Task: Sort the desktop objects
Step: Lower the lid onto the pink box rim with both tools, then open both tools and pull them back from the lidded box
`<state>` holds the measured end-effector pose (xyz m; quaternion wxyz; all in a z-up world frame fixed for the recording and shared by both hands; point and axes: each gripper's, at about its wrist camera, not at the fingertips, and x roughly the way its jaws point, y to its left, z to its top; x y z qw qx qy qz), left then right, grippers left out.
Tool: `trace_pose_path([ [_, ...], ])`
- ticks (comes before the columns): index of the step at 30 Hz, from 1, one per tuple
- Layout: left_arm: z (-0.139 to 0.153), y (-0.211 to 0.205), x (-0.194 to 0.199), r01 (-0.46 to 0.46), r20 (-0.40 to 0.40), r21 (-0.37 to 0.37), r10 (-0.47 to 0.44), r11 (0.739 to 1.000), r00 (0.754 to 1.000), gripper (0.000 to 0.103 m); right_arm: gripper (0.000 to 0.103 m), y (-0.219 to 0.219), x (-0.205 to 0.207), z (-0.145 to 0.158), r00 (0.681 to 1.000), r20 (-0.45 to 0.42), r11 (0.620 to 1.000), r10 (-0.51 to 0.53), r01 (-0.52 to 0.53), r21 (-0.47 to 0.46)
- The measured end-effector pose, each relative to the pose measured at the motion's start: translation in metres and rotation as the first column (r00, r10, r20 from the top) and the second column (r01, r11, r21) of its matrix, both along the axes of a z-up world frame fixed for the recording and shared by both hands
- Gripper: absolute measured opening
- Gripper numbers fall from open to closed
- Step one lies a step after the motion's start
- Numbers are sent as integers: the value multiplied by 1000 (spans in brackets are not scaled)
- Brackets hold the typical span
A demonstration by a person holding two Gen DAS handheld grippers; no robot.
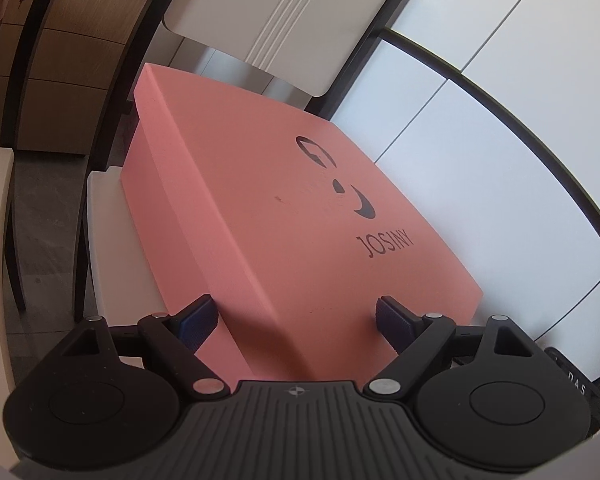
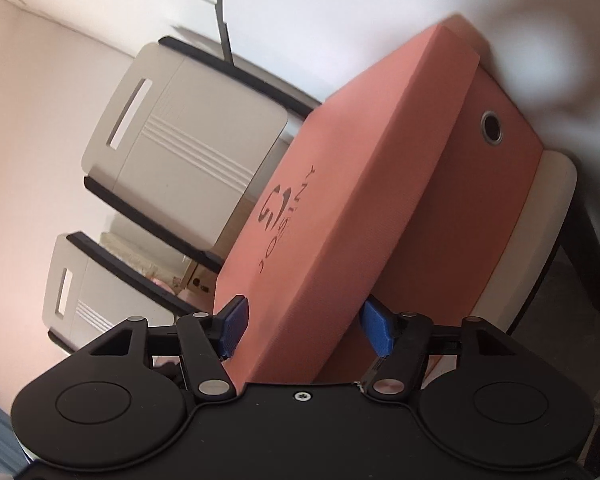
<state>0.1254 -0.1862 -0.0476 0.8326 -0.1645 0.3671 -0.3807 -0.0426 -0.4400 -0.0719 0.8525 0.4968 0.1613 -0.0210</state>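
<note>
Left gripper point(image 1: 296, 322): the jaws stand wide apart. The blue ribbed pads point(image 1: 198, 326) flank the near corner of the pink box point(image 1: 268, 216). One pad sits against the box's side wall, the other over the lid's near edge; firm contact cannot be confirmed at either pad. Nothing is clamped.

Right gripper point(image 2: 306, 330): the jaws are spread about as wide as the lid is deep. The blue pads point(image 2: 233, 330) lie one on the lid's top face and one at its lower edge. They bracket the lid's rim point(image 2: 364, 216) at the near corner. Whether they press on it cannot be determined.

The pink box is a lidded cardboard box. Its lid carries a black logo and the word "JOSINY" point(image 1: 386, 246). A metal-ringed hole point(image 2: 492, 128) is set in the box's end wall. The box rests on the cream seat of a chair point(image 2: 540, 216), directly ahead of both grippers.

A white table point(image 1: 480, 168) with a dark rim stands just beside the box. Further cream chair backs point(image 2: 180, 140) stand beyond it.
</note>
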Motion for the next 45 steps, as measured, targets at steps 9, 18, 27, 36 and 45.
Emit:
trace_pose_path([
  [9, 4, 1, 4, -40, 26, -47, 41, 998, 999, 87, 59, 35, 5, 2, 986, 10, 985, 169, -168, -40],
  [18, 13, 1, 0, -15, 65, -69, 19, 997, 998, 89, 49, 40, 2, 7, 997, 61, 998, 56, -57, 17],
  [27, 27, 24, -18, -51, 148, 101, 35, 994, 988, 90, 48, 36, 16, 4, 999, 11, 998, 53, -53, 26],
  [36, 37, 57, -27, -141, 184, 186, 106, 972, 977, 92, 65, 37, 10, 3, 998, -64, 999, 26, -27, -26],
  [45, 46, 81, -46, -212, 244, 243, 152, 947, 958, 93, 70, 47, 3, 15, 996, -70, 987, 48, -58, -151],
])
